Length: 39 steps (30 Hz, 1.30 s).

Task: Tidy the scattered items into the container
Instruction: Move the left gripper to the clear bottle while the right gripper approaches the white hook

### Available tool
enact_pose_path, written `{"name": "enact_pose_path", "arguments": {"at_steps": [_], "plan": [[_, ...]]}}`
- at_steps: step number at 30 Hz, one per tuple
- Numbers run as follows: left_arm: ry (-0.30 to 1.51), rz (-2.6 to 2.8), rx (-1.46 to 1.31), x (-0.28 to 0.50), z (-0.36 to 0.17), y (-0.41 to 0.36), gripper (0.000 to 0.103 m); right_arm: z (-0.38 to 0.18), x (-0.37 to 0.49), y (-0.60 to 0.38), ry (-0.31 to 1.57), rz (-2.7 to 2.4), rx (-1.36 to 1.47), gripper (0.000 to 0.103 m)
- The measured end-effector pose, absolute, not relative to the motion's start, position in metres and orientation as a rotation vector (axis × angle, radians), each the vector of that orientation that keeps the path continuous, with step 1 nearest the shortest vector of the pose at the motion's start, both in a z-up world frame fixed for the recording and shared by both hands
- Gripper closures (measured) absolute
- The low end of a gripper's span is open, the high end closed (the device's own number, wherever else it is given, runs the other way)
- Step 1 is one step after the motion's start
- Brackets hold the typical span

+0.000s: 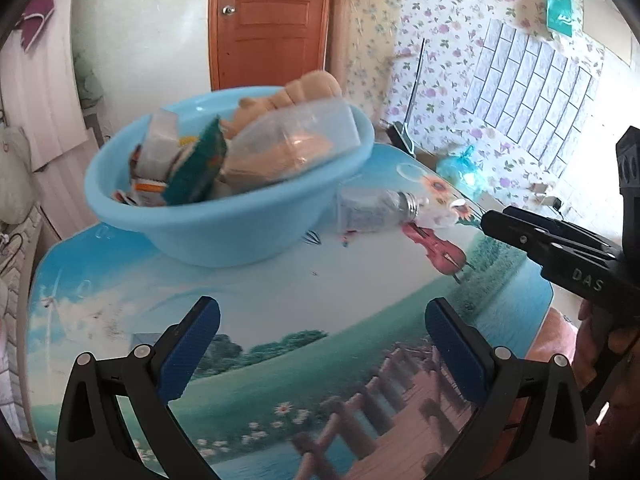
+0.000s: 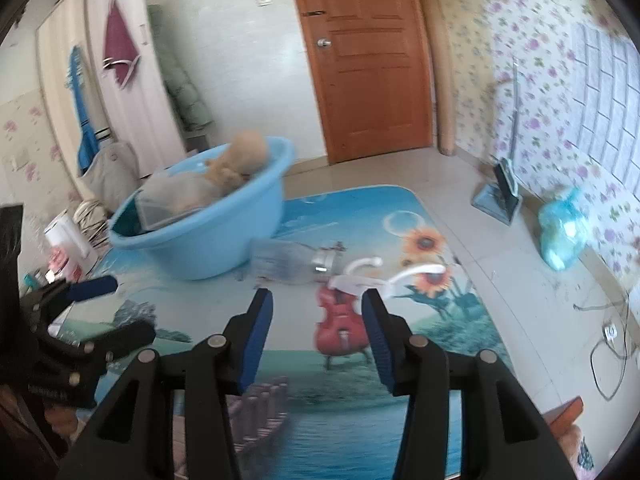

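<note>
Surveying from left to right, we find a round light-blue plastic basin (image 1: pixel 224 216) standing on a glossy printed table top (image 1: pixel 280 304) whose picture shows sky, meadow, a wooden walkway and a red violin. The basin holds crumpled foil-and-paper packets (image 1: pixel 176 164), a clear plastic bottle (image 1: pixel 296 140) lying on its side and a tan plush toy (image 1: pixel 296 88) resting against the far rim. Just right of the basin, on the table, lies a second clear bottle (image 1: pixel 376 212) with a threaded silvery neck, and beside its mouth a white plastic hook-shaped piece (image 2: pixel 360 276); both remain outside the basin. Our left gripper (image 1: pixel 322 344) hovers above the bare table in front of the basin, its blue ribbed pads (image 1: pixel 192 352) spread wide and empty, touching nothing. Our right gripper (image 2: pixel 318 332) points toward the white piece and the bottle, its pads (image 2: pixel 256 340) set at a moderate gap with nothing between them; the white piece sits just beyond the tips. Motion blur softens the finer surface detail.
</note>
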<state>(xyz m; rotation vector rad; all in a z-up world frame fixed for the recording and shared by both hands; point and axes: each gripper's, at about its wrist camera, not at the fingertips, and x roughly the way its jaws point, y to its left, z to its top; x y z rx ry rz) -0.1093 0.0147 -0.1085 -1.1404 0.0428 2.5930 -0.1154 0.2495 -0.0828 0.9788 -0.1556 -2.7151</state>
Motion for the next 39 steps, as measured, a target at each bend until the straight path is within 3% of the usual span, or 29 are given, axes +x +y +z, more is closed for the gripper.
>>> {"name": "enact_pose_path", "arguments": {"at_steps": [10, 19, 25, 31, 36, 39], "plan": [[-0.009, 2.56, -1.17, -0.12, -0.119, 0.011, 0.0, -0.096, -0.143, 0.266, -0.204, -2.687, 0.996, 0.056], [-0.029, 2.589, -1.172, -0.129, -0.12, -0.003, 0.0, -0.105, -0.183, 0.23, -0.01, -2.529, 1.016, 0.056], [-0.043, 2.604, -1.164, -0.13, -0.117, -0.012, 0.0, -0.115, -0.198, 0.222, 0.02, -2.475, 1.085, 0.056], [-0.084, 2.593, -1.167, -0.132, -0.119, -0.017, 0.0, -0.11, -0.175, 0.211, 0.078, -2.409, 1.024, 0.045], [-0.123, 2.573, -1.164, -0.131, -0.118, -0.019, 0.0, -0.107, -0.147, 0.204, 0.025, -2.144, 1.019, 0.044], [-0.147, 2.567, -1.162, -0.131, -0.118, -0.02, 0.0, -0.102, -0.126, 0.196, 0.109, -2.122, 0.973, 0.044]]}}
